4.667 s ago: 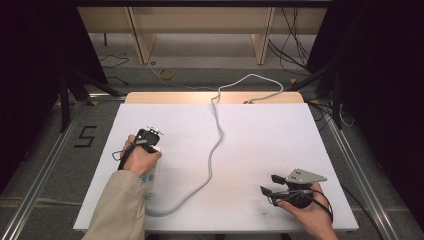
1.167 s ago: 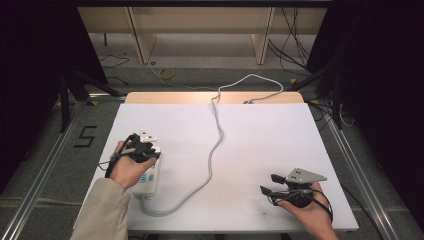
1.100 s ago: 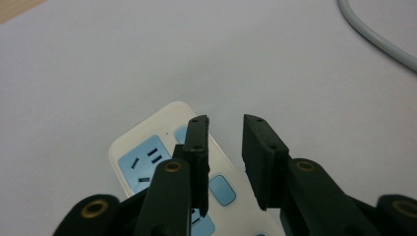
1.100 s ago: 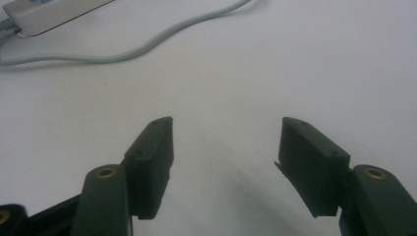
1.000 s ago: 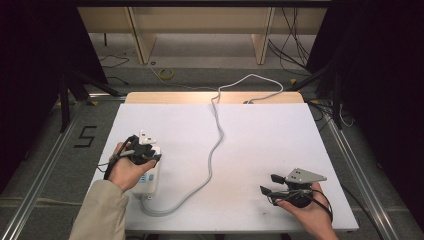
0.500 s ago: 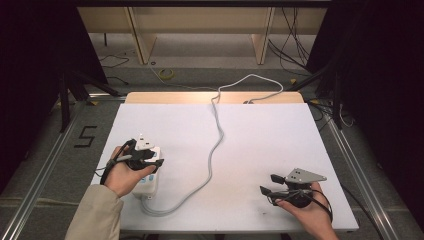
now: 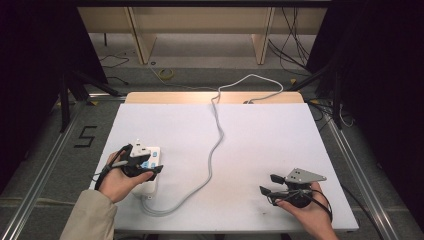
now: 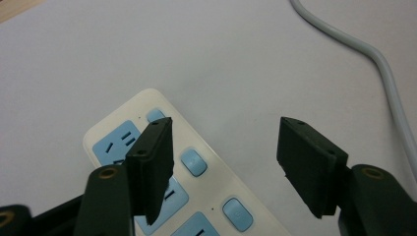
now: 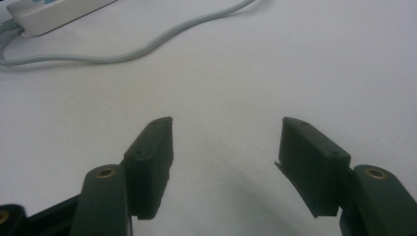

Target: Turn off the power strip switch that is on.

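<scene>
Tongs update: my left gripper (image 8: 221,167) hovers wide open over the cream plastic power strip with blue sockets (image 8: 196,196) at the table's near-left. Right gripper (image 9: 223,167) idles open. Next, I'd guess: straddle it squarely.

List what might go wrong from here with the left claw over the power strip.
1. The open left claw hangs above the power strip; one jaw sits over its blue switches, so lowering could press one.
2. The grey cord curves across the table; dragging the strip might sweep it toward the right claw.
</scene>
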A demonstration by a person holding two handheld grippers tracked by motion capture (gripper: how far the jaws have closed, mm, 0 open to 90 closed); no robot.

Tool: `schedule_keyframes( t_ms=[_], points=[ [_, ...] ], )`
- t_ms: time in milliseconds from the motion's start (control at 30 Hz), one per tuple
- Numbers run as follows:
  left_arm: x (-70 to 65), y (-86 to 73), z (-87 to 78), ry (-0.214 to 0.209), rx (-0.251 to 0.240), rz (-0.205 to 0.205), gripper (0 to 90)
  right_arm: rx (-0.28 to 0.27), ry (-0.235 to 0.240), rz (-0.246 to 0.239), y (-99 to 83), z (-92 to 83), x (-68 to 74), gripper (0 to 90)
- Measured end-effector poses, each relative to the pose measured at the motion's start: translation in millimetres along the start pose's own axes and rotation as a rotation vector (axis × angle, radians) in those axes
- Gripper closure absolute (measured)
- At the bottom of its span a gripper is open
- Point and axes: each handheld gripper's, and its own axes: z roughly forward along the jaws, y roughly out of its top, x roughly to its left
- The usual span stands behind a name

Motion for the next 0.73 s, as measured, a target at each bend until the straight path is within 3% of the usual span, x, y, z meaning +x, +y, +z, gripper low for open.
schedule_keyframes(
  t_ms=[433, 733],
  points=[
    [3.4, -16.0, -6.2, 0.018, 0.006, -0.011, 34.9, 0.000, 0.000, -0.001, 0.1, 0.0, -0.1, 38.7],
    [3.1, -15.4, -6.0, 0.030, 0.008, -0.013, 34.1, 0.000, 0.001, -0.001, 0.2, 0.2, -0.3, 38.7]
  ],
)
